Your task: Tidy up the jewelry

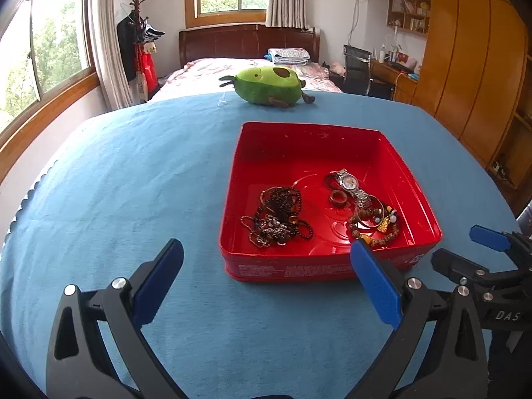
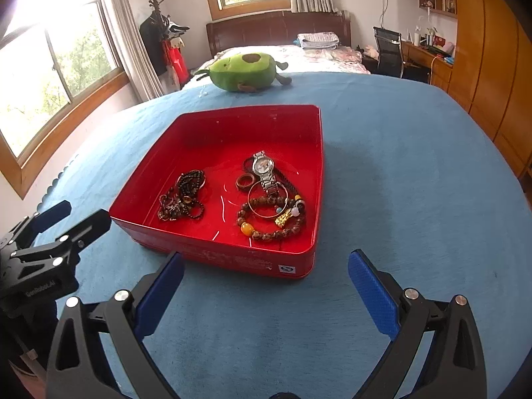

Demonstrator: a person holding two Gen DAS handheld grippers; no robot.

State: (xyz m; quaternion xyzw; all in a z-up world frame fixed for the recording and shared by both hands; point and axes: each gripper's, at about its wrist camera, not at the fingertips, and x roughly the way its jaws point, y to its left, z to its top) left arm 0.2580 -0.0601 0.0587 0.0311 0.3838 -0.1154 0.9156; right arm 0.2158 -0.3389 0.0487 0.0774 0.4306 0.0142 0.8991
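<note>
- left gripper (image 1: 266, 252) and right gripper (image 2: 266, 262): both spread wide, holding nothing, near the tin's front wall
- jewelry: watch (image 2: 264, 168), bead bracelet (image 2: 271, 221), necklace tangle (image 2: 183, 196) inside red tin (image 2: 232, 123) on blue cloth (image 2: 399, 166)

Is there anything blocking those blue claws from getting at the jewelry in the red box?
Only the near wall of the open red tin. The right gripper and left gripper are open, just before it; the watch and bead bracelet lie uncovered inside.
</note>
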